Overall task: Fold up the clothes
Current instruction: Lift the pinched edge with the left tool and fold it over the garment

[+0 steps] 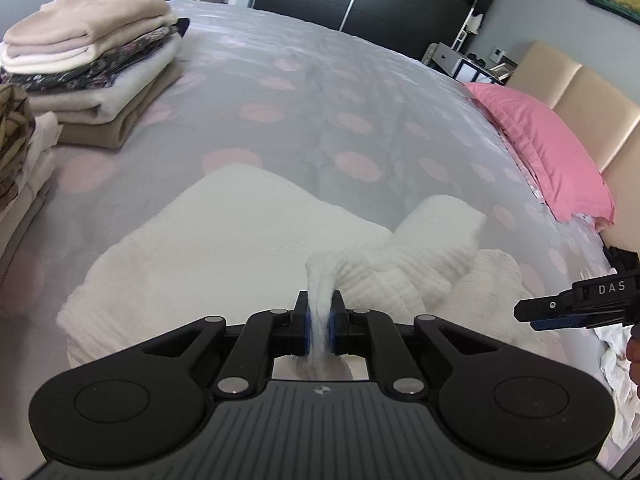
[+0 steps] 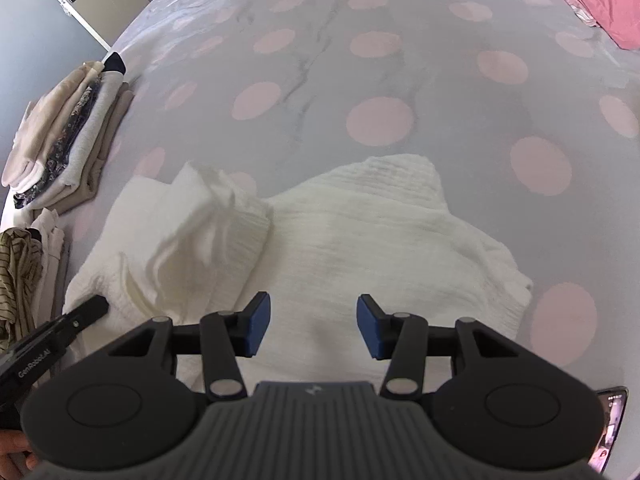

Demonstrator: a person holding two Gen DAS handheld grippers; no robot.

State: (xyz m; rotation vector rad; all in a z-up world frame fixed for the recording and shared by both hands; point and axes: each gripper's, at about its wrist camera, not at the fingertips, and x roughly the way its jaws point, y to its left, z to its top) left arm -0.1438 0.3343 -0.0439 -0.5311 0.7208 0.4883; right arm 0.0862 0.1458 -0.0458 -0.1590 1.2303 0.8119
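The left hand-held gripper (image 1: 320,322) is clamped on a bunched fold of the white knit garment (image 1: 224,248), which lies on the bed (image 1: 320,92) at the near edge. The right hand-held gripper (image 2: 313,326) hangs above the garment's body with its jaws apart and nothing between them. The knit looks soft, light and limp; it will likely sag and stretch under a single pinch, so take hold at a hem, cuff or shoulder seam. At 1 o'clock in the left view, a sleeve (image 1: 436,240) lies folded across. The bedspread beyond, toward 12 o'clock, offers open room. Folded stacks (image 1: 92,64) sit at 10 o'clock; a pink pillow (image 1: 544,148) borders 2 o'clock.
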